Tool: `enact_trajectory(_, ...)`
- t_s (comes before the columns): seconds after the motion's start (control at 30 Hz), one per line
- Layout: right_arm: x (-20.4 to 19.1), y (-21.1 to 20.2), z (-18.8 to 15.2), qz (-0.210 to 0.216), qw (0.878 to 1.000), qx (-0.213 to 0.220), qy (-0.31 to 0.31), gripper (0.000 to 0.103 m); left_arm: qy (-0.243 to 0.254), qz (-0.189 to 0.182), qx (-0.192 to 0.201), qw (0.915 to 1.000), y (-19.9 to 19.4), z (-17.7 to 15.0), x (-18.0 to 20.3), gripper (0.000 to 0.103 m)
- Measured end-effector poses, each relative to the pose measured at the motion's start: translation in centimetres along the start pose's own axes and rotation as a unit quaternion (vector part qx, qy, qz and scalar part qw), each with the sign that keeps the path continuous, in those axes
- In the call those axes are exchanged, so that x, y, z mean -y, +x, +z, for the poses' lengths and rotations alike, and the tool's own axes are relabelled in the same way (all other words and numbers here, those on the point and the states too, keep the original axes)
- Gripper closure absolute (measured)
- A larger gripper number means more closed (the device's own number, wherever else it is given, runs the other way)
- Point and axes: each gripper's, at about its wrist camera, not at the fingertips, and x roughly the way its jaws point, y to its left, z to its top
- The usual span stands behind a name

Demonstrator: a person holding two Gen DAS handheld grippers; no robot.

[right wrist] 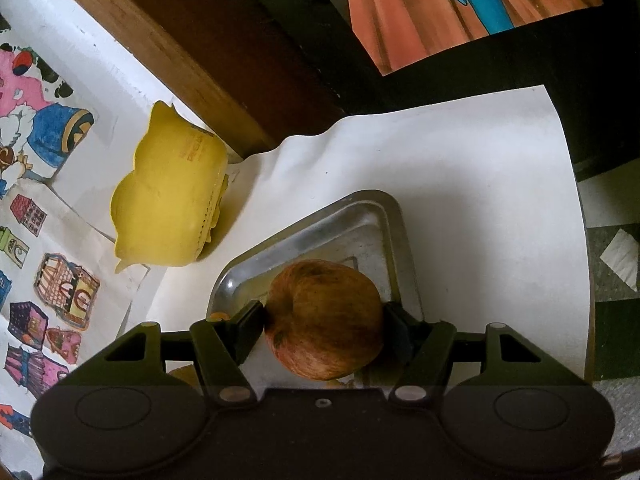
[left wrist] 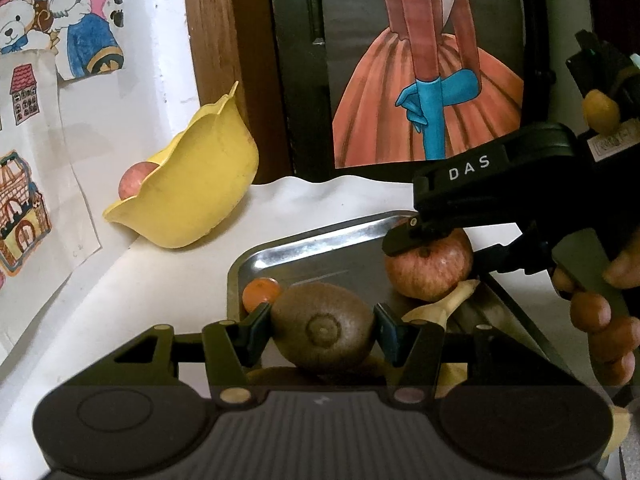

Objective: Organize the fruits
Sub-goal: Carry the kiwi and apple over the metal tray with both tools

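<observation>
Left wrist view:
Left claw (left wrist: pixel 323 330): clamped on a brown kiwi (left wrist: pixel 323 332), held above the near end of the metal tray (left wrist: pixel 280 250).
Right claw (left wrist: pixel 404 240): reaches in from the right, gripping a red apple (left wrist: pixel 430 272) over the tray; a hand (left wrist: pixel 600 304) holds its handle.
Tray contents: a small orange fruit (left wrist: pixel 261 292) by the left rim, a pale banana (left wrist: pixel 440 308) beside the apple.
Yellow bowl (left wrist: pixel 192 192): tipped on its side on the white surface (left wrist: pixel 152 292), a reddish fruit (left wrist: pixel 138 180) inside.
Room: coloured drawings (left wrist: pixel 36 80) on the white wall, a wooden frame (left wrist: pixel 224 60), a picture of an orange skirt (left wrist: pixel 424 80).

Right wrist view:
Right claw (right wrist: pixel 324 326): closed on the apple (right wrist: pixel 324 320), above the tray (right wrist: pixel 384 216) corner.
Surface (right wrist: pixel 480 180): white paper sheet, wrinkled at the back.
Yellow bowl (right wrist: pixel 168 204): left of the tray, apart from it.
</observation>
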Motion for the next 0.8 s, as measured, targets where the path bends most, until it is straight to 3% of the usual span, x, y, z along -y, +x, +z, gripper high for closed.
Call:
enact_trajectory(0.37,0.0,0.0,-0.1,0.001,1.0,-0.001,0.0,0.035,0.0,0.002,0.001,1.0,-0.1,-0.2,0.0,0.042)
enact_trajectory(0.8,-0.2,-0.2,-0.2,-0.006,1.0,0.001,0.001,0.035,-0.004,0.012,0.027,0.9996,-1.3,-0.7,-0.6,0.021)
